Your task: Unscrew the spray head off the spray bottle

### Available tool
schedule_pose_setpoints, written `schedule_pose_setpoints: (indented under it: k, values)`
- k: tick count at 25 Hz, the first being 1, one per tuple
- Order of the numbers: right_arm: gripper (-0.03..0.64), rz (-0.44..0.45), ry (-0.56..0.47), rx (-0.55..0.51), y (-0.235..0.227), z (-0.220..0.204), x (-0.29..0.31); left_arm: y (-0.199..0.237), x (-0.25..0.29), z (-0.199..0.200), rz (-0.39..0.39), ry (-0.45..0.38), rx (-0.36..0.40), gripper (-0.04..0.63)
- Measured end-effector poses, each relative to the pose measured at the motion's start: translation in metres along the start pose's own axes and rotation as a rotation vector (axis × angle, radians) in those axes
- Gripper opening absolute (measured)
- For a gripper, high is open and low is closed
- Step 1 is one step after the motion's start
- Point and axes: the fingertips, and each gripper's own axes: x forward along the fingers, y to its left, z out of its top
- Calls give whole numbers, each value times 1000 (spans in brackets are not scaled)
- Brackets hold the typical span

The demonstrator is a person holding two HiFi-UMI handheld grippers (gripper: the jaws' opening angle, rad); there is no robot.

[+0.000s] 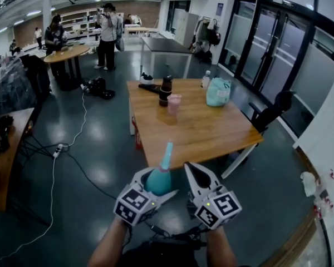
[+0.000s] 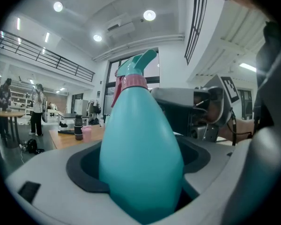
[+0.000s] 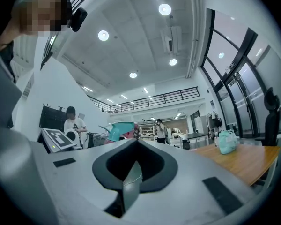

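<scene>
Left gripper (image 1: pixel 151 187): held low in front of the person, jaws clamped on the fat lower body of the spray bottle (image 1: pixel 159 178). Bottle is teal, with a pink collar (image 2: pixel 131 82) below the teal spray head (image 2: pixel 136 65). Neck and head point away from the person, toward the table. Bottle is in the air, just short of the table's near edge by its near-left corner.

Right gripper (image 1: pixel 193 171): just beside the bottle on its right, jaws pressed together with nothing between them. Marker cubes on both grippers face the head camera.

Table (image 1: pixel 211 135): light wood, rectangular, set at an angle.
- Dark flask (image 1: pixel 165 90), near the far edge, left of middle.
- Pink cup (image 1: pixel 174 103), just beside the flask, on its near side.
- Teal bag (image 1: pixel 218 92), toward the far-right corner.
- Small clear bottle (image 1: pixel 206 79), at the far edge, just left of the bag.
- Black item (image 1: pixel 147 83), at the far-left corner; kind cannot be told.

Floor (image 1: pixel 106 160): dark and glossy, with a white cable (image 1: pixel 80 128) trailing across it left of the table.

Background: two people (image 1: pixel 107 35) standing well beyond the table.
</scene>
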Motion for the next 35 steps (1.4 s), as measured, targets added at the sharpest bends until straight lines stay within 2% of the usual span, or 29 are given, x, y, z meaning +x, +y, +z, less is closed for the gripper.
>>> schedule_pose_setpoints:
  k: [4, 6, 8, 10, 15, 19, 35]
  values:
    - [19, 80, -19, 65, 15, 5, -1, 2, 2, 0, 29, 9, 41, 428]
    - [99, 130, -13, 100, 23, 4, -1, 2, 4, -1, 41, 10, 51, 426]
    - [144, 171, -5, 147, 27, 2, 0, 1, 7, -1, 52, 14, 65, 426]
    - [161, 188, 9, 178, 28, -1, 2, -1, 10, -2, 63, 27, 95, 426]
    - [161, 191, 32, 187, 30, -5, 6, -9, 17, -7, 72, 58, 186, 426]
    - [137, 194, 31, 200, 23, -9, 2, -15, 20, -7, 57, 58, 221, 426]
    - [131, 348, 20, 184, 28, -2, -9, -32, 9, 1, -103, 23, 204, 424]
